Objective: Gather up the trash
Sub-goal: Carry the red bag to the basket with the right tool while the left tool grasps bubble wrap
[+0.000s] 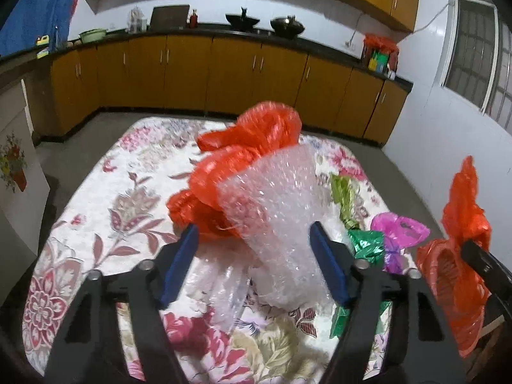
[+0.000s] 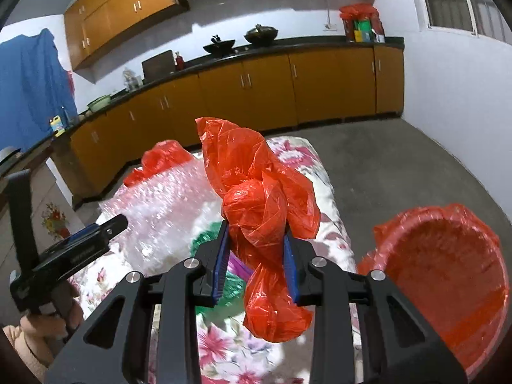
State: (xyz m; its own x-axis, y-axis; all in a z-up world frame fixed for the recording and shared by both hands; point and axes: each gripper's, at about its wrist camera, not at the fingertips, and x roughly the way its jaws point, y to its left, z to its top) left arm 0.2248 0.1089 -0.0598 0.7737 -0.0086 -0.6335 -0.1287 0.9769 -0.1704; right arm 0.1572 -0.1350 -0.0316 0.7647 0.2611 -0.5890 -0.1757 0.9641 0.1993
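Two grippers work over a flowered tabletop (image 1: 96, 211) strewn with trash. The right gripper (image 2: 256, 249) has its blue fingers (image 2: 220, 262) clamped on a crumpled red plastic bag (image 2: 256, 198), lifted clear of the cloth, just left of a bin lined in red plastic (image 2: 448, 272). The left gripper (image 1: 252, 256) has its fingers (image 1: 179, 262) apart around a sheet of bubble wrap (image 1: 275, 198); whether they press on it cannot be told. More red plastic (image 1: 249, 140) lies behind the wrap, and green foil (image 1: 364, 243) and a pink wrapper (image 1: 400, 230) rest to its right.
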